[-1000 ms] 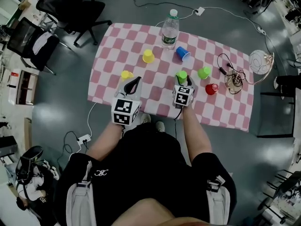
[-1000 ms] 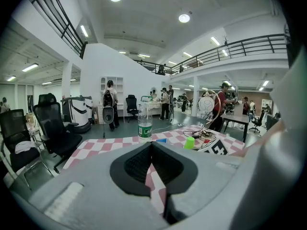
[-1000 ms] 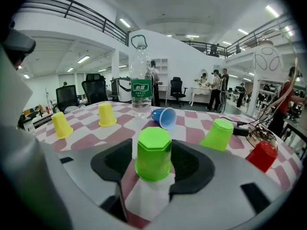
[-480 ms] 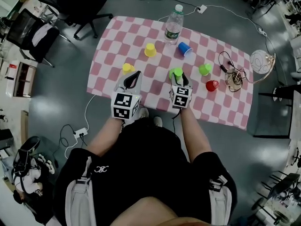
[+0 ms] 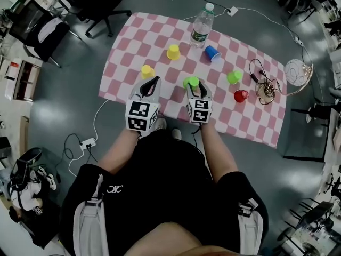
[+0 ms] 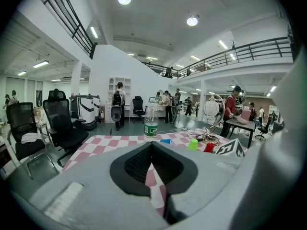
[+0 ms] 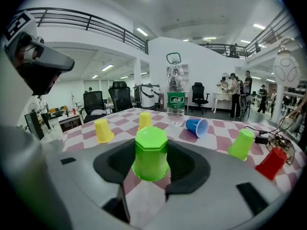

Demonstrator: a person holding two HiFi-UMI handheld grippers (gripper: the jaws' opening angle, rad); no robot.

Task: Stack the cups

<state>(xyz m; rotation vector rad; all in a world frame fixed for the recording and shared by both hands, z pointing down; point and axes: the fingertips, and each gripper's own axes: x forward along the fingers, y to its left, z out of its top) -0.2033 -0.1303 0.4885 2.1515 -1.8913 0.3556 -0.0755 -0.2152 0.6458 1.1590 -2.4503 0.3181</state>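
Head view with both gripper views, cup stacking under way. The right gripper (image 5: 194,88) has just been closing its jaws, and they now pinch the held green cup (image 7: 150,153), upside down, by its sides. A second ago that cup stood on the checked table (image 5: 123,52) close to the other green cup (image 5: 233,77). Now it sits just above the centre of the head view, well apart from its twin, shifted toward the left of the frame and seemingly clear of the cloth. The left gripper (image 5: 154,81) hovers at centre left with its jaws brought together on nothing (only the cloth shows through the slot behind its tips), in much the same spot as before. Undisturbed on the cloth are the near yellow cup (image 5: 147,71) just above the left gripper, the far yellow cup (image 5: 173,52) higher up, the blue cup (image 5: 212,53) lying on its side beside the water bottle (image 5: 201,25), and the red cup (image 5: 241,95) at right by a tangle of cable (image 5: 264,87). Reading: the first pick appears made and no stack exists yet. The carried cup seems bound for the yellow pair, so the next demand is probably to lower it squarely over one upturned cup without buckling its thin wall in the grip.
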